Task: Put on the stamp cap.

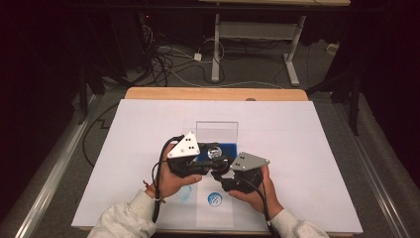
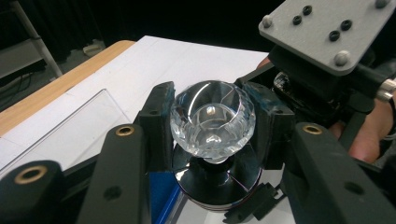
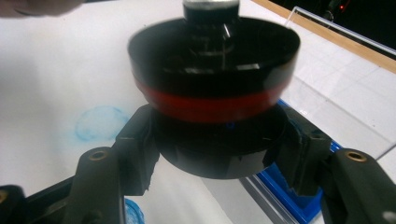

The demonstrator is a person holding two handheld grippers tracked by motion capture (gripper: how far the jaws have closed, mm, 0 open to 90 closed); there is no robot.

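A stamp with a faceted clear knob (image 2: 212, 119) and a round black base (image 2: 217, 179) is held above the white sheet near the table's middle. My left gripper (image 2: 212, 128) is shut on the clear knob (image 1: 214, 151), one jaw on each side. In the right gripper view, the base shows a red band (image 3: 212, 105), and under it is a black round bottom part (image 3: 219, 149). My right gripper (image 3: 219, 156) is shut on that bottom part. In the high view the two grippers (image 1: 212, 156) (image 1: 221, 171) meet tip to tip.
A clear plastic stand (image 1: 217, 130) rises just behind the grippers, with a blue pad (image 1: 230, 148) at its foot. Two blue round prints (image 1: 214, 199) (image 1: 185, 192) mark the white sheet (image 1: 297, 148) near the front edge. Wooden table edge (image 1: 213, 93) lies at the back.
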